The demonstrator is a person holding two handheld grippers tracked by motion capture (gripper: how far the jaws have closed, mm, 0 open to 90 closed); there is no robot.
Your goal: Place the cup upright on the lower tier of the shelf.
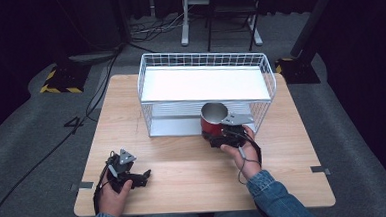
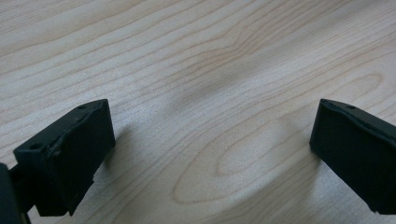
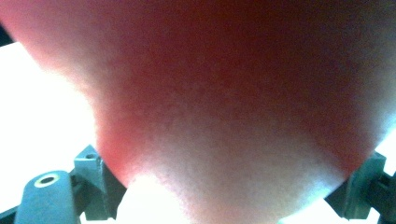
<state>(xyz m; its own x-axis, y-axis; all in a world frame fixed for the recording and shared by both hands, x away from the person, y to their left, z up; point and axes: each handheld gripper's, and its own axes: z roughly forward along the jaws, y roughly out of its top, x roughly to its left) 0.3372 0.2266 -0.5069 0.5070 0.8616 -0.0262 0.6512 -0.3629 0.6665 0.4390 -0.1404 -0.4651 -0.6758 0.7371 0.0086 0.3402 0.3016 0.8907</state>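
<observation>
Up close, blurred red cup [image 3: 224, 116] hides right jaws' clamp; left jaws apart.

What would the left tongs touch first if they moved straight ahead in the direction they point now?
Most likely the wooden table: the left tongs, open with nothing between them, angle down at bare wood close ahead. From the high view they point toward the person's right, with nothing else near in that line.
</observation>
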